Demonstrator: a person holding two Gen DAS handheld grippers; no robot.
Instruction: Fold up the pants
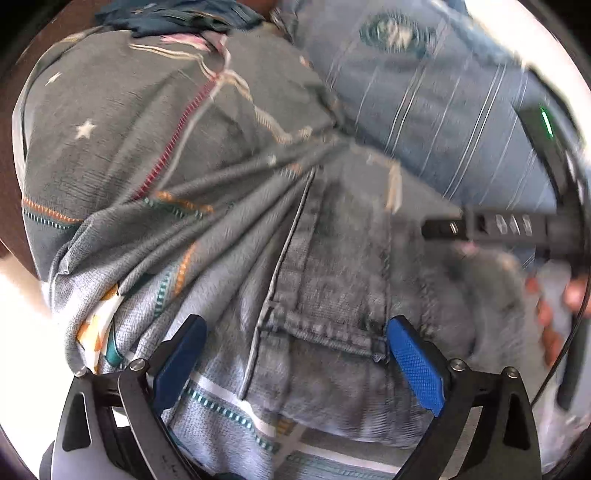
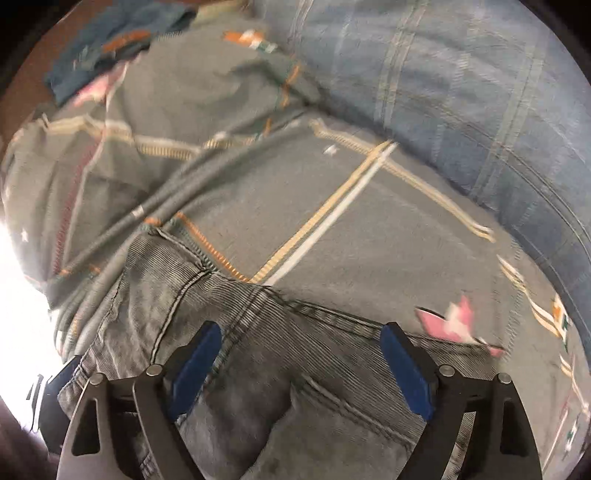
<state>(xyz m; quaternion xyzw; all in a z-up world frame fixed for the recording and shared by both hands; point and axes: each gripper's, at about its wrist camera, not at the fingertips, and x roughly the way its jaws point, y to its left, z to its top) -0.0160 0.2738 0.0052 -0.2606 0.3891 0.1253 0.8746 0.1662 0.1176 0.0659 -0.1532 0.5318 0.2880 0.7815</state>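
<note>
Grey denim pants (image 1: 332, 280) lie on a patterned grey bedspread (image 1: 122, 147). In the left wrist view my left gripper (image 1: 295, 332) is open, its blue pads (image 1: 413, 365) wide apart just over a stitched hem of the pants. The other gripper's black body (image 1: 491, 225) shows at the right edge of that view. In the right wrist view my right gripper (image 2: 301, 339) is open above the pants (image 2: 236, 332), over seams and a bunched part of the denim. Neither gripper holds cloth.
A blue striped pillow or blanket (image 1: 424, 92) lies at the back right; it also shows in the right wrist view (image 2: 461, 92). A dark blue cloth (image 2: 110, 33) lies at the far left. The bedspread is creased into ridges (image 2: 177, 192). Bright glare sits at the left edge.
</note>
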